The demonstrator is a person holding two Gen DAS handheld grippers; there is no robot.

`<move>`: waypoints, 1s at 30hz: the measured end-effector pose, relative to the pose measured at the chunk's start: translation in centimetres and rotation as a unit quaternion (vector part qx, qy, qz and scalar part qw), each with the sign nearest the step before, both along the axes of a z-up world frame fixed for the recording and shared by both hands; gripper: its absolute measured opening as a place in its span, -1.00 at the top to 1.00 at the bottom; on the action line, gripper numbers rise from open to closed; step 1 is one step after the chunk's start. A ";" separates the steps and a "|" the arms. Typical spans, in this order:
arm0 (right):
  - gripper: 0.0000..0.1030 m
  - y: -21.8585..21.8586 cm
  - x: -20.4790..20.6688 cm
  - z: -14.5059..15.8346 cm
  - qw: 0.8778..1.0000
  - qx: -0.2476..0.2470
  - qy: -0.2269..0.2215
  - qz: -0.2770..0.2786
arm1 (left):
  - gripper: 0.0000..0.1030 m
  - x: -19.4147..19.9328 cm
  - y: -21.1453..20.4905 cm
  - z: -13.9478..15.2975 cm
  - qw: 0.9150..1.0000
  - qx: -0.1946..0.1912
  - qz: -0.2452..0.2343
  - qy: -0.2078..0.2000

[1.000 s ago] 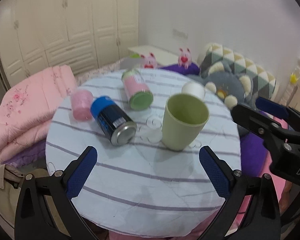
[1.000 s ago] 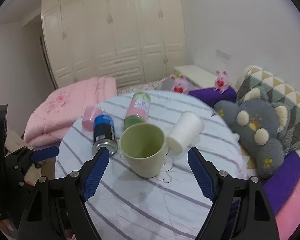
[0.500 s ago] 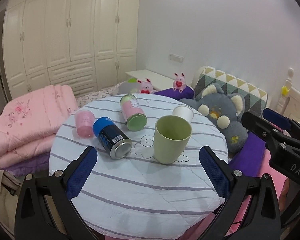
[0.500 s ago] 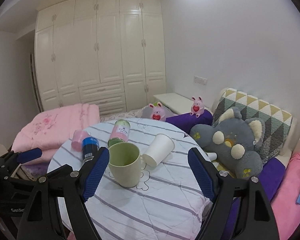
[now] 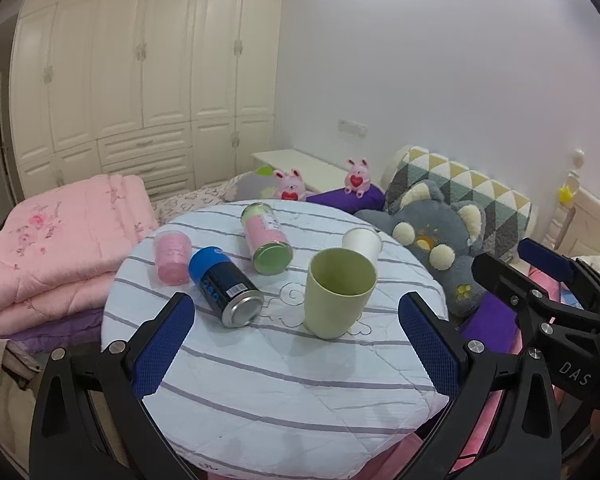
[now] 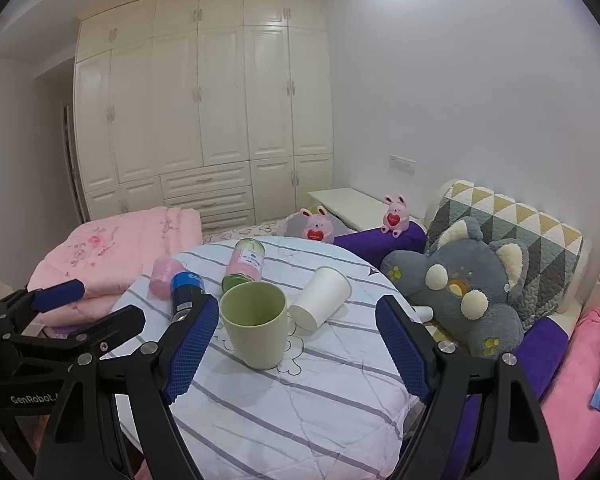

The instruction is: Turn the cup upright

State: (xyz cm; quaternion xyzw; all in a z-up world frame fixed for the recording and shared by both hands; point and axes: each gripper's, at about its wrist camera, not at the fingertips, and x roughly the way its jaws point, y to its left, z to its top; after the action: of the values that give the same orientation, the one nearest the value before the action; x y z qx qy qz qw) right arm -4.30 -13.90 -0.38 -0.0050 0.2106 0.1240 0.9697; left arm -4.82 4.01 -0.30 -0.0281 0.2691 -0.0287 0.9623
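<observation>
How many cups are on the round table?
3. A green cup stands upright near the middle. A white paper cup lies on its side just behind it. A pink cup sits at the left edge, beside the blue can.

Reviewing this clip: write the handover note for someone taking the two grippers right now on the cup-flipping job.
Left gripper: open, holding nothing, back from the table.
Right gripper: open, holding nothing, also clear of the objects.
Green cup: stands upright, mouth up, near the table's middle; that flip looks done.
White paper cup: lies on its side just behind the green cup.
Blue can, pink bottle and small pink cup also lie on their sides to the left.
Left: probably nothing, unless the white paper cup also counts.
</observation>
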 end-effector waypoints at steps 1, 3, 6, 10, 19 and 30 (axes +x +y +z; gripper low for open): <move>-0.60 -0.1 0.2 0.2 1.000 0.002 0.001 0.002 | -1.00 0.2 0.0 0.3 1.000 0.003 0.005 0.005; -0.60 -0.2 0.6 0.6 1.000 0.005 0.004 0.004 | -1.00 0.5 -0.1 0.6 1.000 0.005 0.010 0.006; -0.60 -0.5 1.1 1.1 1.000 0.007 0.001 0.005 | -1.00 1.1 -0.5 1.3 1.000 0.007 0.014 0.005; -0.60 -1.3 2.3 1.7 1.000 0.012 -0.001 0.004 | -1.00 2.1 -1.7 2.3 1.000 0.019 0.017 0.000; -0.60 -3.7 4.7 1.9 0.999 0.031 0.007 0.005 | -1.00 4.2 -4.2 3.2 0.999 0.029 0.032 0.002; -0.60 -6.2 6.3 1.7 0.999 0.048 0.014 0.009 | -1.00 5.4 -6.6 3.2 0.999 0.039 0.037 0.007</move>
State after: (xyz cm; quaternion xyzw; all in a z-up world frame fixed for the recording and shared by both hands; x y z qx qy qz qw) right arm 1.95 -20.13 1.36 0.0409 0.2178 0.1428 0.9646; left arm 0.62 -2.58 2.92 -0.0011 0.2757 0.0178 0.9611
